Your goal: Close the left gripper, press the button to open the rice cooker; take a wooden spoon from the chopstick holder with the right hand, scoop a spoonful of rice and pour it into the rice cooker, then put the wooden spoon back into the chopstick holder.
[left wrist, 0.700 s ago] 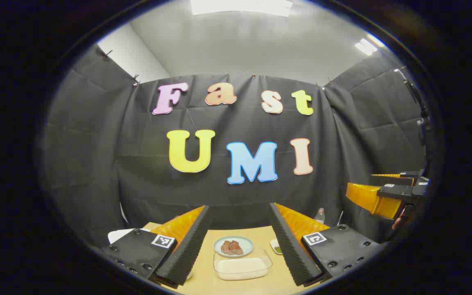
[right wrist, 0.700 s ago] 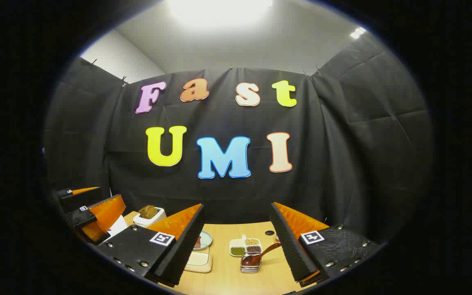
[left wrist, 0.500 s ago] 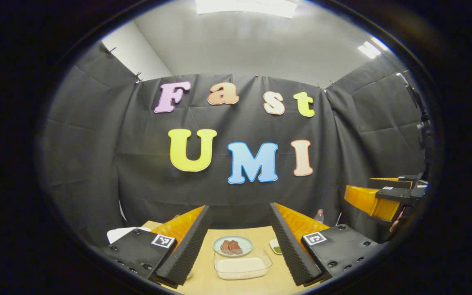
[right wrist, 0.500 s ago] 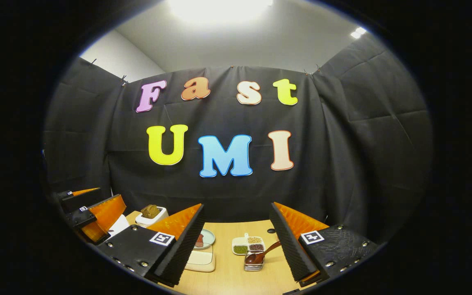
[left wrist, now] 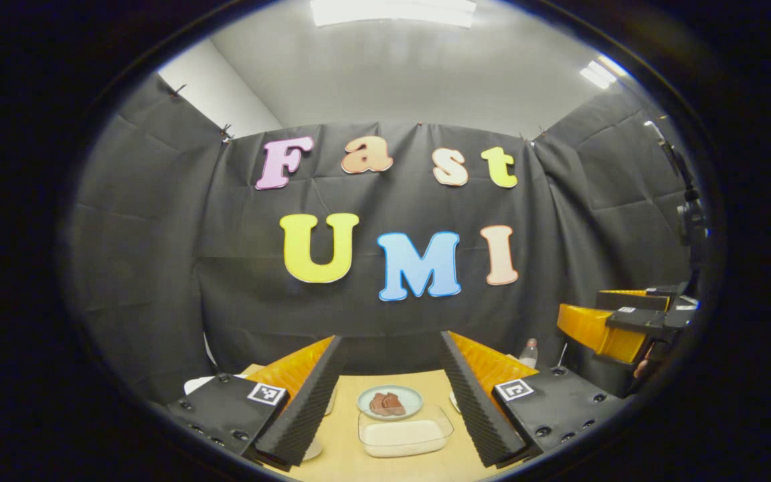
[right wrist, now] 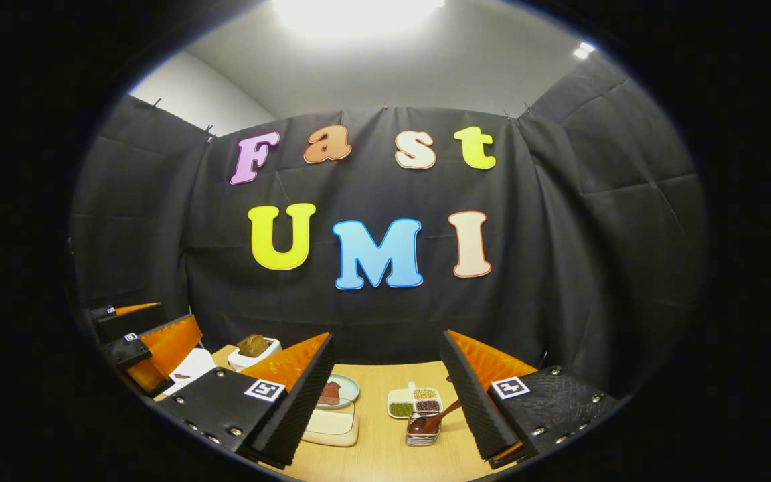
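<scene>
Hovering high, both claws spread, nothing pressed yet

Left gripper view: left claw [left wrist: 389,402] was spread wide, empty, held above the counter [left wrist: 338,442]. Between its fingers lay a clear dish of rice [left wrist: 404,432] w/ a small plate of reddish food [left wrist: 389,402] just behind. Vs 0.7 s ago the scene slid slightly right & down, so only a small drift; no closing begun, step one not started. Right claw [left wrist: 616,328] was held off to the side, also spread.

Right gripper view: right claw [right wrist: 385,395] was spread, empty. This view added the wooden spoon [right wrist: 434,419] leaning in its chopstick holder [right wrist: 423,434], a divided tray of grains [right wrist: 414,401], and the left claw [right wrist: 148,341] at far left. Rice cooker: couldn't place it for sure.
</scene>
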Available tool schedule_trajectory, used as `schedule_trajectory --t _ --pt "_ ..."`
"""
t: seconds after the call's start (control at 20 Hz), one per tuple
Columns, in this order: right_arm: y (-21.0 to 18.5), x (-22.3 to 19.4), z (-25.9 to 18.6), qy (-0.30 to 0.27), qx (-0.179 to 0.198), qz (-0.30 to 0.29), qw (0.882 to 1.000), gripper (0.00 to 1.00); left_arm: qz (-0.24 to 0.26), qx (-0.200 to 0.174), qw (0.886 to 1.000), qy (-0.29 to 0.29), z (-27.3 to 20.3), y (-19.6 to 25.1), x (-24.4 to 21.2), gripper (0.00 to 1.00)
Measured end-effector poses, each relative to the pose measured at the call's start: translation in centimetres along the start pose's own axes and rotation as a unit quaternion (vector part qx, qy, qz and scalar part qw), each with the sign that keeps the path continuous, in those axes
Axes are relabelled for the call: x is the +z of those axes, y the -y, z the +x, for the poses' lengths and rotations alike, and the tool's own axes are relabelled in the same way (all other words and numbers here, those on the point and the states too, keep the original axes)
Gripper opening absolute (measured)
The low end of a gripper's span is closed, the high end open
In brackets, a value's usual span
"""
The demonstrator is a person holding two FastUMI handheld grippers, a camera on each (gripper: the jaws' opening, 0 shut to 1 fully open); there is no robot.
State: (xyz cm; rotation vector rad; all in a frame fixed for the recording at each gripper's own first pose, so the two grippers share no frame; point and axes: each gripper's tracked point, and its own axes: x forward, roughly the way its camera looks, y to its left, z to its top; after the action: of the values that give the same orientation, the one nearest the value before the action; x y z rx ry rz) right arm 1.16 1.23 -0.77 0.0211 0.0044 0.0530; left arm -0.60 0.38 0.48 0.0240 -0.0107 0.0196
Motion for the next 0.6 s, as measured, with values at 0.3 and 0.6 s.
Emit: schedule_trajectory --t 0.3,0.6 --pt "-0.3 -0.2 0.2 0.0 0.007 0.003 1.0 0.96 -0.003 0.006 1.0 -0.004 0.1 -0.5 -0.6 0.93" --pt "-0.2 0.0 0.1 0.006 0.007 0.006 1.0 0.96 -0.001 0.026 1.0 -0.015 0.6 -3.0 -2.0 0.93"
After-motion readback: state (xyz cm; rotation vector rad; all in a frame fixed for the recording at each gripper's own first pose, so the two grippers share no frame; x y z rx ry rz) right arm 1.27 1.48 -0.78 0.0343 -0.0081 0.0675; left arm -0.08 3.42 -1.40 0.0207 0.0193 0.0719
